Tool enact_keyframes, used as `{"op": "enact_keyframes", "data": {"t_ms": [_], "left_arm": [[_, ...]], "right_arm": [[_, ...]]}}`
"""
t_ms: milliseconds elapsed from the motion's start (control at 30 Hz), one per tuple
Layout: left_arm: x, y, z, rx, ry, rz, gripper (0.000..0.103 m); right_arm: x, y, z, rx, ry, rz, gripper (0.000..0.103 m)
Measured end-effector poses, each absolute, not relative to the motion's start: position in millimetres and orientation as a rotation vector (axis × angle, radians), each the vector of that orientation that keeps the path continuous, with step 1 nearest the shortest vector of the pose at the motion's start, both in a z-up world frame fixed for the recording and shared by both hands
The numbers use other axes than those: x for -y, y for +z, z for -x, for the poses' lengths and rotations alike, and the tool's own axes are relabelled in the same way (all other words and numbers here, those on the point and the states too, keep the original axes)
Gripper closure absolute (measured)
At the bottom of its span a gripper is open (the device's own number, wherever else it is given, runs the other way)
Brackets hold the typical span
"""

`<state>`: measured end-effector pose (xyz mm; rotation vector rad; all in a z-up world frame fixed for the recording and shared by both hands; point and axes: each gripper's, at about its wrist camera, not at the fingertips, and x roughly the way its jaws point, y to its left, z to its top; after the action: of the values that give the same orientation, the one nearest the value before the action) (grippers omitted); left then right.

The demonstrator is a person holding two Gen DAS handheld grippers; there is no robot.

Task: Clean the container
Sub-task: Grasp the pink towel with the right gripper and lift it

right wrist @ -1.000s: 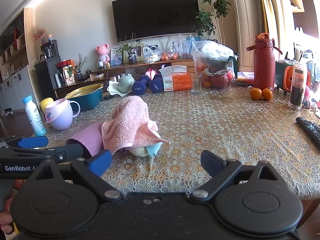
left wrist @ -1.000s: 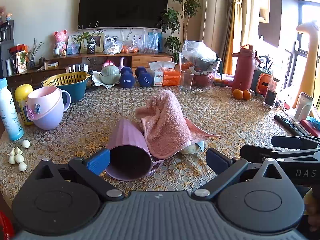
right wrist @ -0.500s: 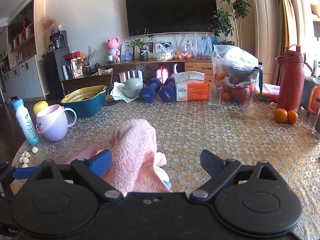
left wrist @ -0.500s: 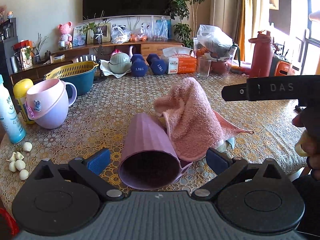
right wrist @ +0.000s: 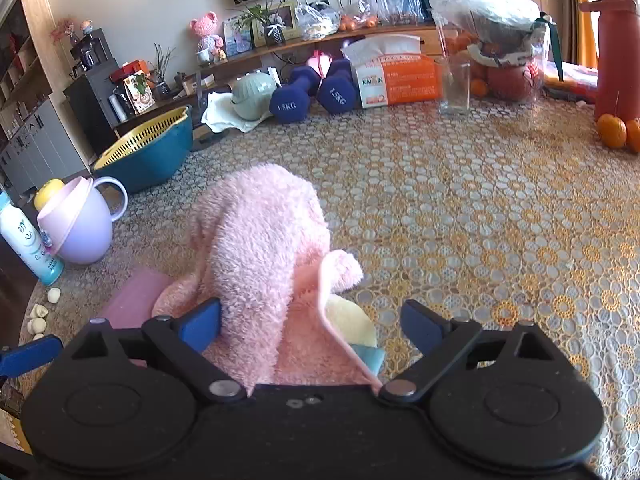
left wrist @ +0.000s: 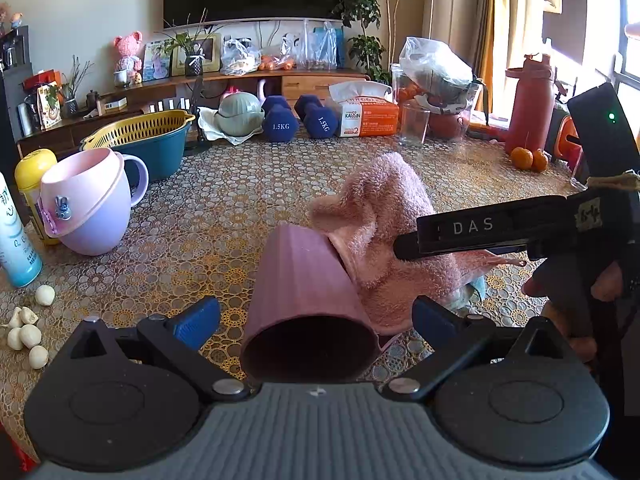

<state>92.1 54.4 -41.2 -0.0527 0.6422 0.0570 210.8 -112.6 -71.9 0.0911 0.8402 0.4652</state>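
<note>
A ribbed pink cup point(left wrist: 304, 292) lies on its side on the patterned tablecloth, its dark mouth facing my left gripper point(left wrist: 316, 316). That gripper is open, with the cup's rim between its blue pads. A fluffy pink towel point(left wrist: 384, 240) is heaped against the cup's far end. From the right wrist, the same towel point(right wrist: 260, 248) rises between the pads of my right gripper point(right wrist: 310, 322), which is open and close over it. The cup point(right wrist: 136, 300) peeks out at the towel's left. Yellow and blue cloth point(right wrist: 356, 332) shows under the towel.
A lilac mug point(left wrist: 88, 208), a yellow-rimmed teal basket point(left wrist: 144, 140), a white bottle point(left wrist: 16, 240) and garlic cloves point(left wrist: 28, 328) sit at the left. Dumbbells point(left wrist: 296, 120), a tissue box point(left wrist: 368, 114), a glass point(left wrist: 414, 124), a red flask point(left wrist: 528, 108) and oranges point(left wrist: 528, 158) line the far side.
Both grippers have moved forward and down. The left one has closed in on the cup's mouth; the right one has swung left and dropped over the towel.
</note>
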Motion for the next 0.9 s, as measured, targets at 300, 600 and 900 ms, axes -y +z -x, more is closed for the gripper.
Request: {"op": "enact_keyframes", "data": {"t_ms": [300, 600, 900], "left_arm": [[-59, -45, -99, -0.651, 0.06, 0.061, 0.0], [-60, -50, -104, -0.654, 0.059, 0.045, 0.0], [-68, -48, -100, -0.637, 0.074, 0.056, 0.001]], "right_arm": [[102, -80, -213, -0.888, 0.488, -0.126, 0.028], [105, -48, -202, -0.758, 0.507, -0.082, 0.068], [94, 4, -173, -0.608, 0.705, 0.045, 0.075]]}}
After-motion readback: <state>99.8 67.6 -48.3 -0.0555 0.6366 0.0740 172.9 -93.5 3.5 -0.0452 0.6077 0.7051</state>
